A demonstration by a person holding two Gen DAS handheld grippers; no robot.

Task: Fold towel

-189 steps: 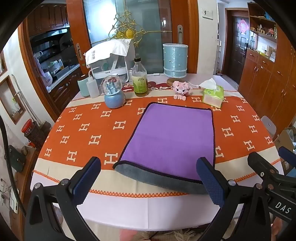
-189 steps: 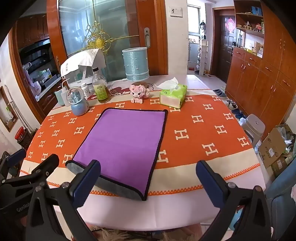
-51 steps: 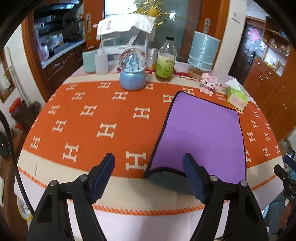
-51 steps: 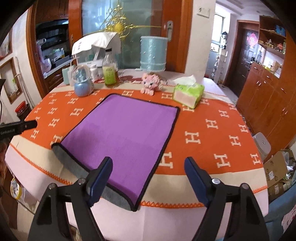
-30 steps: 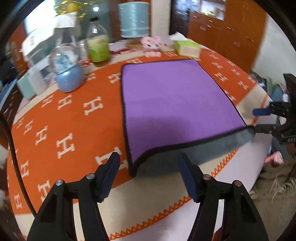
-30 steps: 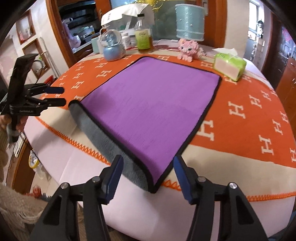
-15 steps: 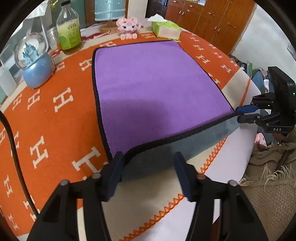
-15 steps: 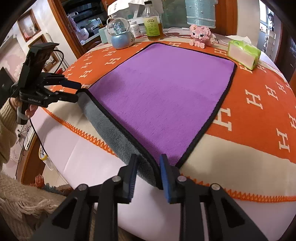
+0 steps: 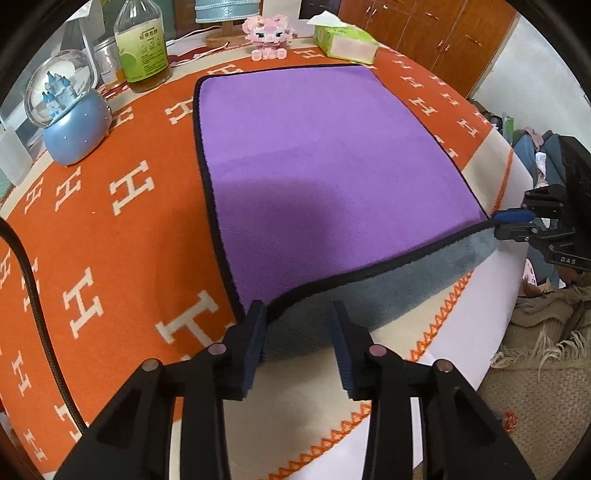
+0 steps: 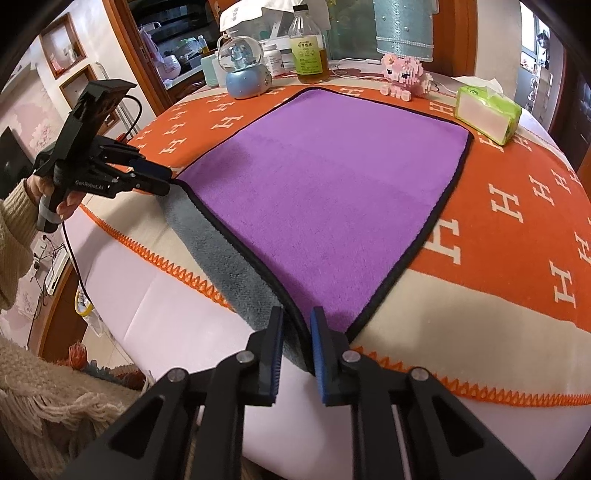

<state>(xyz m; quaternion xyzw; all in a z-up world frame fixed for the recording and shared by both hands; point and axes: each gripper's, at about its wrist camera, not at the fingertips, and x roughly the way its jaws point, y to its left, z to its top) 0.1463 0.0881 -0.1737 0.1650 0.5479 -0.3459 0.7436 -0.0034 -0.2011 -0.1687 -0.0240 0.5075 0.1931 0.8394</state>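
Observation:
A purple towel (image 9: 314, 162) with a black hem and a grey underside lies flat on the orange tablecloth; its near edge curls down over the table's front. It also shows in the right wrist view (image 10: 332, 192). My left gripper (image 9: 297, 325) is part-closed around the towel's near left corner, with a gap still between its pads. My right gripper (image 10: 296, 332) is shut on the near right corner. Each gripper shows in the other's view, the left one (image 10: 162, 182) and the right one (image 9: 502, 223).
At the table's far side stand a snow globe (image 9: 66, 118), a glass bottle (image 9: 142, 44), a pink toy (image 9: 266, 35), a green tissue box (image 9: 345, 38) and a blue lamp base (image 10: 404, 29). The table's front edge (image 10: 184, 302) drops off below the towel.
Both grippers have closed in on the towel's near corners. The left jaws have narrowed around the left corner. The right jaws have clamped onto the right corner.

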